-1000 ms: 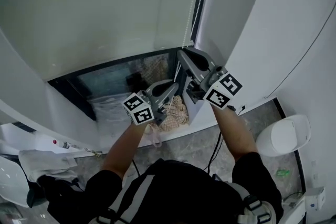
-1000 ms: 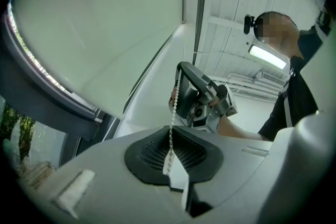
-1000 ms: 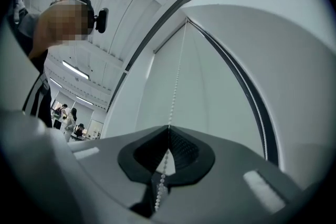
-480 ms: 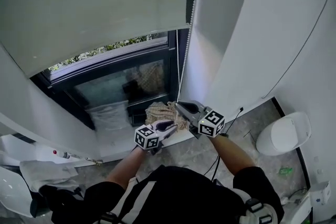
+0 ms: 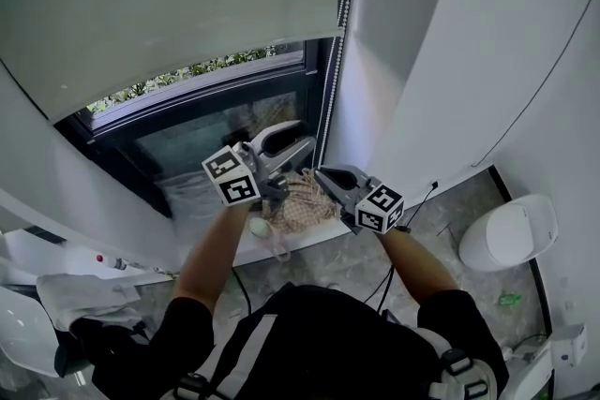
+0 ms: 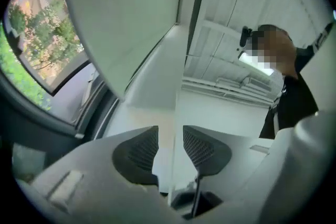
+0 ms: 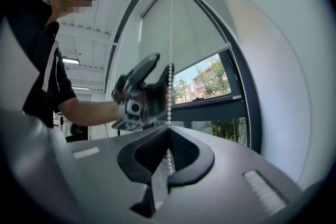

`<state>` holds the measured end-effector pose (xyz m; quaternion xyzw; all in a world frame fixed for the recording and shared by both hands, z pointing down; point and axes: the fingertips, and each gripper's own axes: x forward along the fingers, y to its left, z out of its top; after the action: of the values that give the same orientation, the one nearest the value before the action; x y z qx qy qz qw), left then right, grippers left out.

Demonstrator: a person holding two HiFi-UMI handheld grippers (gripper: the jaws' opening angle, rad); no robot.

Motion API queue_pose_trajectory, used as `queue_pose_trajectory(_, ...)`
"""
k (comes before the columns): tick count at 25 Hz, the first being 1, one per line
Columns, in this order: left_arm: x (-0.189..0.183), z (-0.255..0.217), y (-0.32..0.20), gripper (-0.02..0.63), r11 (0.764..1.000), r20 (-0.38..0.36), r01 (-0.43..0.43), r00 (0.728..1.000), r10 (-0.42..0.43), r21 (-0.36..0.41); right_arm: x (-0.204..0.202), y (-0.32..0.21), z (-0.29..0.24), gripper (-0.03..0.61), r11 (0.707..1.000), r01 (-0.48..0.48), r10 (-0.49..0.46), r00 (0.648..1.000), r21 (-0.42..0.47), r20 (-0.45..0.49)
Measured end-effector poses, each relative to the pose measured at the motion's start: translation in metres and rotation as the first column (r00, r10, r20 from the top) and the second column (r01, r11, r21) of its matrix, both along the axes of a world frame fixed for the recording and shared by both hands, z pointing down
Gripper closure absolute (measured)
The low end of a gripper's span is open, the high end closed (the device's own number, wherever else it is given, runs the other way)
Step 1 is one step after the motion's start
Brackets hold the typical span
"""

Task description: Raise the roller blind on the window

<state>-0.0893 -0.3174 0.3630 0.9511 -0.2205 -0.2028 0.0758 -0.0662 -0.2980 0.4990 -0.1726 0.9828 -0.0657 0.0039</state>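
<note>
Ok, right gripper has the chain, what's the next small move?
Probably move the left gripper onto the bead chain above the right gripper and close. The left's jaws have just been opening, with nothing seen between them; the right gripper is shut on the chain, and the blind is only partly raised.

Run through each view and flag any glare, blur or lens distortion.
Head view: even daylight, the roller blind sharp, the window glass below it dark. Left gripper view: strong fisheye curves the window frame; the trees outside look soft and pale. Right gripper view: dark vignette round the edge, the bead chain crisp against the bright window.
</note>
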Motion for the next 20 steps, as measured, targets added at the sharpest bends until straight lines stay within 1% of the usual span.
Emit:
queue_pose_trajectory(2,0.012,-0.041,0.000,0.460,0.997,-0.018,-0.055,0.998,0.057,0.063,-0.002,0.000,0.001,0.572,1.000,0.001,-0.001,1.000,-0.001,-0.003)
queue_pose_trajectory(3,0.018,-0.055,-0.002,0.460,0.994,-0.012,-0.070,0.997,0.071,0.088,-0.002,0.000,0.001,0.572,1.000,0.002,-0.002,1.000,-0.001,-0.004)
queue_pose_trajectory(6,0.036,-0.082,-0.004,0.460,0.984,0.047,-0.091,0.995,0.085,0.156,-0.002,0.000,0.001,0.572,1.000,0.005,-0.005,1.000,-0.004,-0.006)
queue_pose_trajectory(7,0.040,-0.089,-0.003,0.460,0.980,0.056,-0.093,0.995,0.085,0.173,-0.001,0.001,0.002,0.572,1.000,0.005,-0.005,1.000,-0.004,-0.007)
queue_pose_trajectory(9,0.046,-0.101,0.002,0.462,0.975,0.042,-0.098,0.995,0.091,0.198,0.000,0.002,0.002,0.572,1.000,0.004,-0.004,1.000,-0.003,-0.009)
queue_pose_trajectory(13,0.050,-0.111,0.013,0.472,0.971,-0.009,-0.113,0.993,0.118,0.212,0.005,0.003,0.002,0.572,1.000,-0.005,0.005,1.000,-0.006,0.000)
queue_pose_trajectory(14,0.051,-0.111,0.014,0.486,0.971,-0.018,-0.115,0.992,0.122,0.211,0.006,0.003,0.002,0.572,1.000,-0.007,0.007,1.000,-0.007,0.004)
queue_pose_trajectory(15,0.051,-0.111,0.014,0.514,0.972,-0.025,-0.115,0.992,0.122,0.207,0.007,0.004,0.001,0.572,1.000,-0.006,0.006,1.000,-0.007,0.007)
queue_pose_trajectory(16,0.051,-0.111,0.014,0.568,0.973,-0.031,-0.111,0.992,0.120,0.201,0.007,0.004,0.001,0.572,1.000,-0.004,0.004,1.000,-0.005,0.008)
queue_pose_trajectory(17,0.051,-0.110,0.013,0.597,0.976,-0.034,-0.106,0.993,0.115,0.192,0.008,0.005,0.000,0.572,1.000,-0.002,0.002,1.000,-0.001,0.006)
queue_pose_trajectory(20,0.049,-0.109,0.008,0.598,0.983,-0.027,-0.075,0.996,0.081,0.170,0.009,0.006,0.001,0.572,1.000,-0.002,0.002,1.000,0.001,0.005)
